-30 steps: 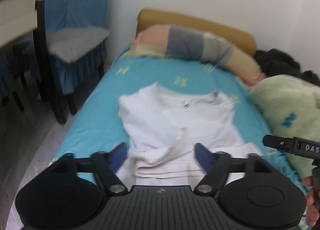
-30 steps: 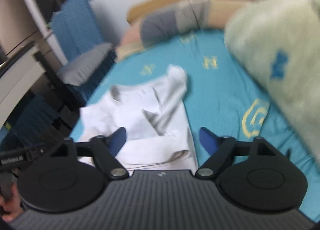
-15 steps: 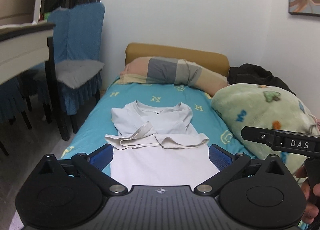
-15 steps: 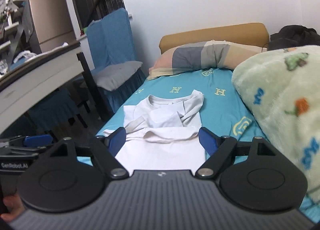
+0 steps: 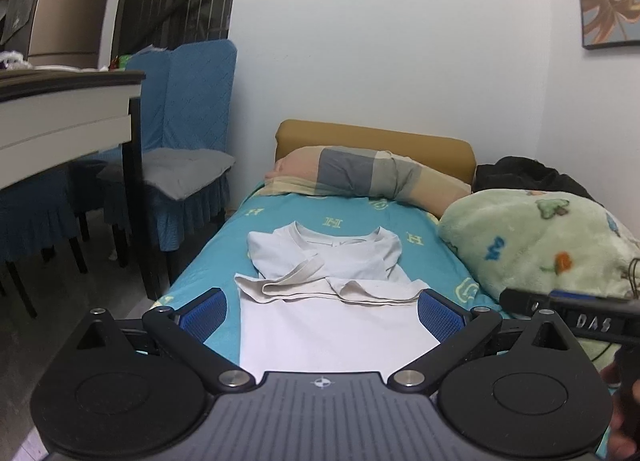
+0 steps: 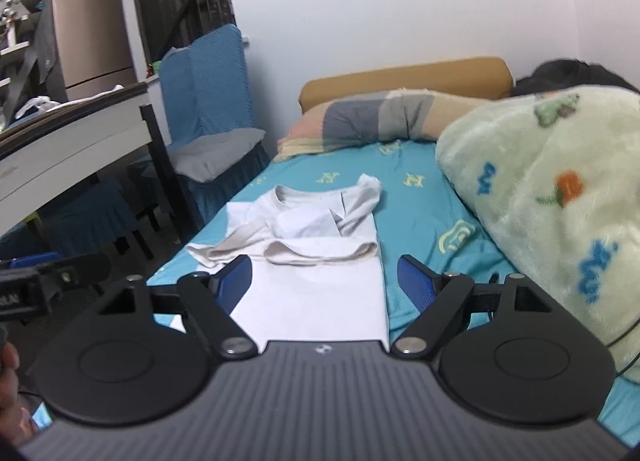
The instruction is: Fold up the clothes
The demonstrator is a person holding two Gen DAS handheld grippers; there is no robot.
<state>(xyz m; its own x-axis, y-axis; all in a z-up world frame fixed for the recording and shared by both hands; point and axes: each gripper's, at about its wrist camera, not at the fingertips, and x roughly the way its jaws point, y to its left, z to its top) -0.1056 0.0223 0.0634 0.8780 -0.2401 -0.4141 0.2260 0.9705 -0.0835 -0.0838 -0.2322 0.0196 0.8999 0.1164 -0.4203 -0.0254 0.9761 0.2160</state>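
Note:
A white T-shirt (image 5: 332,301) lies flat on the teal bed sheet (image 5: 240,249), collar toward the pillow, both sleeves folded in over the chest. The same T-shirt (image 6: 316,261) shows in the right wrist view. My left gripper (image 5: 322,309) hovers open above the shirt's near hem, blue pads wide apart, nothing between them. My right gripper (image 6: 324,279) is open too, above the shirt's near right part, holding nothing. Each gripper's body appears at the edge of the other's view.
A green fleece blanket (image 5: 540,245) is heaped on the bed's right side. A striped pillow (image 5: 368,175) lies at the headboard (image 5: 376,137). A blue-covered chair (image 5: 188,149) and a table (image 5: 64,117) stand left of the bed.
Both grippers have pulled back from the shirt and risen, so the whole bed now shows. The left jaws stand wider than a second ago. The shirt lies still.

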